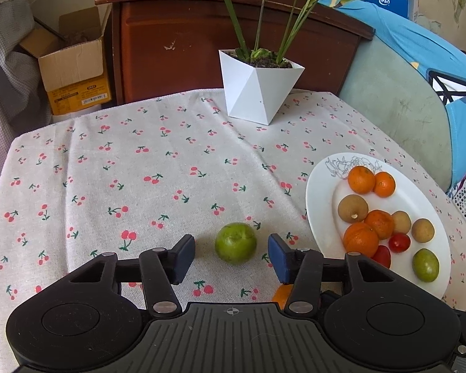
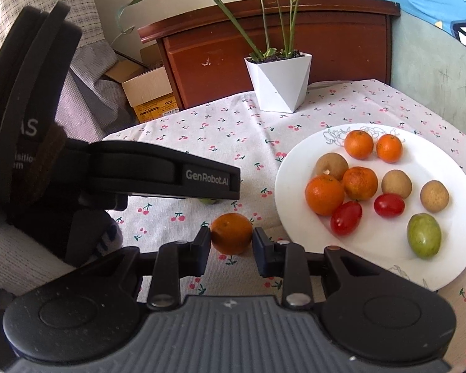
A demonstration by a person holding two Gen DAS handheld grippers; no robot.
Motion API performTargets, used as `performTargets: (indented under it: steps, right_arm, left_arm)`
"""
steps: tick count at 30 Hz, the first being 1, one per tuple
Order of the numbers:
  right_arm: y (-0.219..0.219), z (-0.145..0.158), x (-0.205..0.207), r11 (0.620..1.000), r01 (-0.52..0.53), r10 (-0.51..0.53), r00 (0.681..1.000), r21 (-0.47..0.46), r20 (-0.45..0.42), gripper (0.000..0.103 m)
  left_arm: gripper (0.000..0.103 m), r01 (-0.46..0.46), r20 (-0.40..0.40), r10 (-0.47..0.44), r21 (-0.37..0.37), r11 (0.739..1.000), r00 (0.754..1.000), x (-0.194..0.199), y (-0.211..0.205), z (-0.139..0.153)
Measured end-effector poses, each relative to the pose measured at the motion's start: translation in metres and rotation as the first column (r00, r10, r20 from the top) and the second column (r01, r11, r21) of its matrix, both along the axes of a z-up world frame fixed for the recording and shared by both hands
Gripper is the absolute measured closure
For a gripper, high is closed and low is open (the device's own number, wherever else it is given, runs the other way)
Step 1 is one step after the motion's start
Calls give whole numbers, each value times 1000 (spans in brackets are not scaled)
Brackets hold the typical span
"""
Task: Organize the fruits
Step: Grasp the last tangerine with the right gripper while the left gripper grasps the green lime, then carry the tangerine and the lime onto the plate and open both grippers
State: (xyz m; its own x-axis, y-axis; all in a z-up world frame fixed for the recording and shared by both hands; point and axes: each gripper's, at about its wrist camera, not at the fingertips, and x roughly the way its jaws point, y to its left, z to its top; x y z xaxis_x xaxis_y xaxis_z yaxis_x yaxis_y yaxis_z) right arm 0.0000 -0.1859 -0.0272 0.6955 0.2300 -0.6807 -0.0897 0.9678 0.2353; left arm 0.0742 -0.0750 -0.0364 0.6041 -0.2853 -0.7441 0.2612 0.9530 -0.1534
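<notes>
Two loose fruits are being gathered for the white plate, which already carries oranges, brown round fruits, two red tomatoes and a green fruit.

The left gripper brackets the green fruit on the cherry-print cloth. Its blue pads stand on either side with a visible gap at each flank, so the jaws are partly open and nothing is gripped yet. In the left wrist view the plate lies at about three o'clock of that fruit, close by.

The right gripper has its jaws drawn in on a small orange — both pads press its sides. Whether the orange is lifted or sitting on the cloth I cannot tell. In the right wrist view the plate's rim is just beside it at two o'clock, and the left tool's body crosses the frame at ten o'clock.

Judged from this, the step in hand is the pickup of the last two strays. Next the left jaws would need to finish closing squarely on the green fruit — round and likely to roll if pinched off-centre — then both pieces go to bare spots on the plate
</notes>
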Motion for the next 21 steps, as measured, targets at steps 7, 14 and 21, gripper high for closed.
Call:
performTargets:
  steps: [7,14,21]
  right_arm:
    - [-1,2,-3,1000,10,-10,1000,13,7,75]
    - [-7,11,-5,999,33,-34,999,20,34,75]
    - [-32,33,-7,993,115,-116,989,10,96,75]
  left_arm:
    - [77,17,16,-16,-13,1000,1000,0,-1,1]
    - [77,15,65,-13,-35,999,998,-3,-1,14]
    - [77,19,111,-11,-79,997,994,-2,-3,33]
